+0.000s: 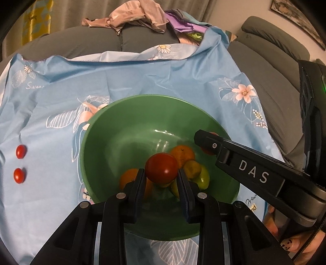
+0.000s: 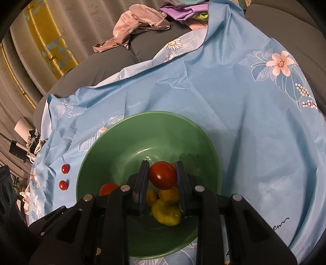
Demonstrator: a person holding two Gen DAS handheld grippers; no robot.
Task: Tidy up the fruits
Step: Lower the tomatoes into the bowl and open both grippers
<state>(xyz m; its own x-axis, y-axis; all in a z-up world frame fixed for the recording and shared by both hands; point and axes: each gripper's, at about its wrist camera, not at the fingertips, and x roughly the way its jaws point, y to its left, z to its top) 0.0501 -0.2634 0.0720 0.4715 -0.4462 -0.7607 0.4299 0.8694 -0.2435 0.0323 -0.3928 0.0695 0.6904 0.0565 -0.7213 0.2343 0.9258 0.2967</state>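
A green bowl (image 1: 126, 126) (image 2: 122, 142) sits on a blue flowered cloth and holds oranges (image 1: 183, 154) and yellow-green fruits (image 2: 166, 214). My left gripper (image 1: 162, 173) is shut on a red tomato (image 1: 162, 168) above the bowl's inside. My right gripper (image 2: 162, 175) is shut on another red tomato (image 2: 163, 175), also over the bowl. The right gripper's finger reaches in from the right in the left wrist view (image 1: 205, 140). The left gripper's tomato (image 2: 108, 188) shows at the bowl's left in the right wrist view. Two small red tomatoes (image 1: 20, 151) (image 1: 19, 175) lie on the cloth left of the bowl.
The cloth (image 1: 142, 77) covers a grey sofa (image 1: 81, 40). Crumpled clothes (image 1: 134, 14) lie at the back. The sofa's armrest (image 1: 275, 40) rises at the right. Curtains hang behind.
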